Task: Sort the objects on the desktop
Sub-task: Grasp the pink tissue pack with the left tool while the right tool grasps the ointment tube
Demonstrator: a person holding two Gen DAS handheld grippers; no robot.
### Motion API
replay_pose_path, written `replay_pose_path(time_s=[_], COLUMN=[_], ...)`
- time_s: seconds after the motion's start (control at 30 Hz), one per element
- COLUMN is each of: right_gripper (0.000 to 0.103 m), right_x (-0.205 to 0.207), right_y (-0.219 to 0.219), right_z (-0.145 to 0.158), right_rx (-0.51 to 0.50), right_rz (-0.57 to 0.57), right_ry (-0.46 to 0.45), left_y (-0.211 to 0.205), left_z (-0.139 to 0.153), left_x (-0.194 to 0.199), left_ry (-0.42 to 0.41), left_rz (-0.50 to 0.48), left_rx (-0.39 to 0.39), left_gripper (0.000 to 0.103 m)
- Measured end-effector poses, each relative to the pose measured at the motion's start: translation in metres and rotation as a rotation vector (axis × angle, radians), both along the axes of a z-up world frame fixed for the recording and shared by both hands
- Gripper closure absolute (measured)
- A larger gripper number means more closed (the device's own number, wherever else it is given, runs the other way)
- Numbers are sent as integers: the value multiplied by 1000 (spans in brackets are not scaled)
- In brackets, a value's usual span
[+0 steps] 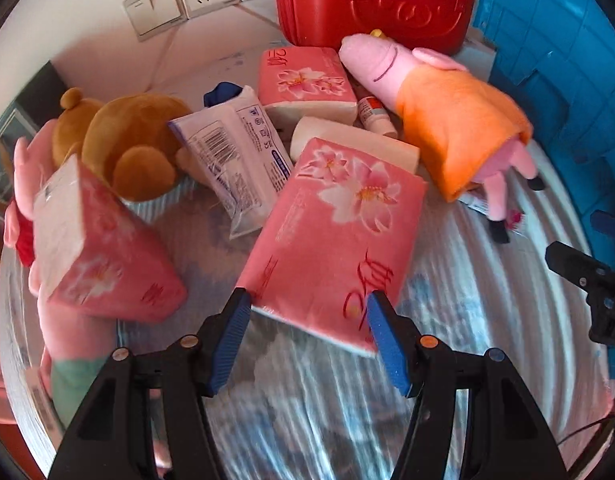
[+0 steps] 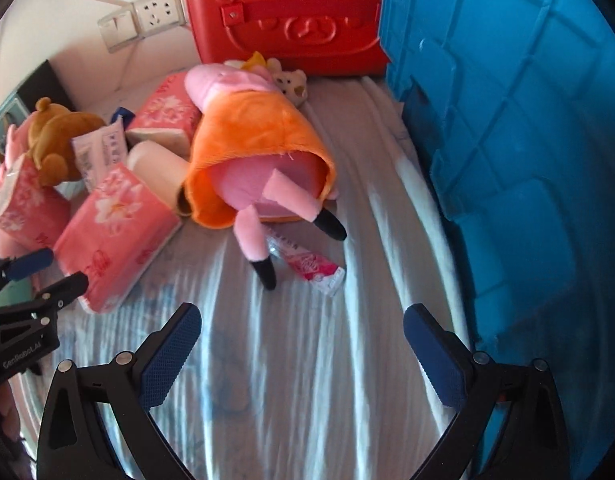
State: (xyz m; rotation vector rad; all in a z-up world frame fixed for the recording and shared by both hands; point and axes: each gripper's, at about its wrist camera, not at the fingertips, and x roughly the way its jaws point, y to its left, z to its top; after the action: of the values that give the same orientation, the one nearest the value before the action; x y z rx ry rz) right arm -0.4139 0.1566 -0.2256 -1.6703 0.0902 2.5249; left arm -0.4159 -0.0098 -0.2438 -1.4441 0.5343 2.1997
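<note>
The blue bin (image 2: 507,120), ribbed hard plastic, rises along the right edge, and the glossy red case (image 2: 291,20) with an embossed bear face stands at the back; nothing can be seen inside either, so the sorting looks barely begun. Everything else lies loose on the table (image 2: 287,360) under a shiny striped cloth. The largest loose piece is the plush pig (image 2: 259,136) in an orange fleece dress, lying on its side. Then comes the nearest pink tissue pack (image 1: 331,232), a soft crinkly rectangle printed with flowers, with two more like it further off. A brown plush bear (image 1: 131,140) sits at the left, beside a white wipes pack (image 1: 235,156) and a small bottle (image 1: 377,118).

The left tool (image 1: 309,336) is half open, its blue pads straddling the near end of that tissue pack, not yet pressing. The right tool (image 2: 303,356) gapes wide and empty over bare cloth.
</note>
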Motion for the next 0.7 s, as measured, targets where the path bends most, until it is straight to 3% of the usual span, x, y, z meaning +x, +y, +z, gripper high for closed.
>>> replay_pose_path(time_s=[0.03, 0.1, 0.23, 0.37, 0.5, 0.7], right_gripper=[0, 0, 0, 0, 0, 0], right_x=[-5, -13, -28, -36, -41, -44], right_y=[2, 4, 7, 7, 8, 3], right_z=[-5, -13, -31, -44, -55, -59], right_rx=[1, 0, -3, -11, -10, 3], right_rz=[-2, -3, 6, 17, 20, 56], right_ry=[-7, -15, -38, -54, -62, -38], left_y=[4, 11, 20, 26, 35, 20], left_z=[0, -2, -7, -15, -32, -31], left_x=[-4, -11, -24, -25, -14, -12], left_ry=[12, 15, 8, -27, 10, 19], left_rz=[-11, -26, -41, -55, -67, -1], left_rx=[15, 17, 36, 65, -25, 27], left_gripper=[30, 28, 11, 5, 5, 6])
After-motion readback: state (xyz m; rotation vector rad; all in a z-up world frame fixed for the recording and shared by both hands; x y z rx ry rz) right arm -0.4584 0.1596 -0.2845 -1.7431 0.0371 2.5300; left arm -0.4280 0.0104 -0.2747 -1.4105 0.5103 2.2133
